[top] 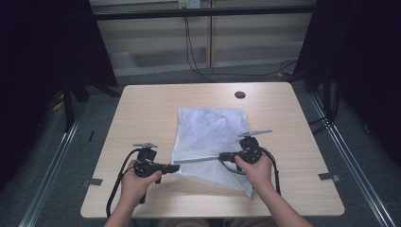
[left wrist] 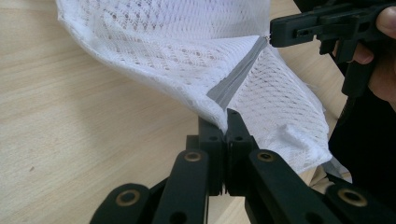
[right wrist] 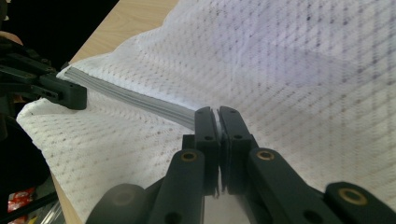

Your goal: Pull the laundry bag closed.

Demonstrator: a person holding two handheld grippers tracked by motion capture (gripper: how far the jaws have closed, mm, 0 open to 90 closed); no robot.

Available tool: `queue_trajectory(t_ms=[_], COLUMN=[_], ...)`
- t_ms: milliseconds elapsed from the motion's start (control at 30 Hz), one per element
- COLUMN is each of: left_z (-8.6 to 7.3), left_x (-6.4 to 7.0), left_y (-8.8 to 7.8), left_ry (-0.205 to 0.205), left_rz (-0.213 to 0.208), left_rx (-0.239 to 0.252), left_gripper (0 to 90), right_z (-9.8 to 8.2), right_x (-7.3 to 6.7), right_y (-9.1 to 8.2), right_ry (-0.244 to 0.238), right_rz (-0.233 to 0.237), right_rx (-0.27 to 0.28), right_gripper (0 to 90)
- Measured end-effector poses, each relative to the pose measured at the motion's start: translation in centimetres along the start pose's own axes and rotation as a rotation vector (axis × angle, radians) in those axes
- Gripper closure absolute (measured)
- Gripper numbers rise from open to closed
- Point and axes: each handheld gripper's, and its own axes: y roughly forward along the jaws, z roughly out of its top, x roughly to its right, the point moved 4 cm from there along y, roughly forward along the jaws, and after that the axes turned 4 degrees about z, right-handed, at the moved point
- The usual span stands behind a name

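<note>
white mesh laundry bag (top: 208, 137) on the pale wooden table (top: 142, 109), its grey zipper strip (top: 198, 160) pinched taut between left gripper (top: 176, 167) and right gripper (top: 222, 156), both clamped tight; zipper gripped, apparently not yet run.

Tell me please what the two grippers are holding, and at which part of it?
Both hold the white mesh bag by its grey zipper strip: the left gripper is shut on one end, the right gripper on the other.
</note>
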Motion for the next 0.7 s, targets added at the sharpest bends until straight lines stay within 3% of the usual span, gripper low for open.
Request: queue_trajectory(t_ms=[500,700], left_z=[-0.1,-0.2], left_x=[0.0,-0.2], left_y=[0.1,0.1], left_ry=[0.0,-0.007], left_rz=[0.003,-0.001], left_rx=[-0.013,-0.013], left_gripper=[88.7,88.7], right_z=[-0.3,-0.4], right_x=[0.7,1.3], right_y=[-0.8,-1.5], right_ry=[-0.004,0.018], right_rz=[-0.016,-0.022], right_rx=[0.008,0.019], right_gripper=[87.5,87.5])
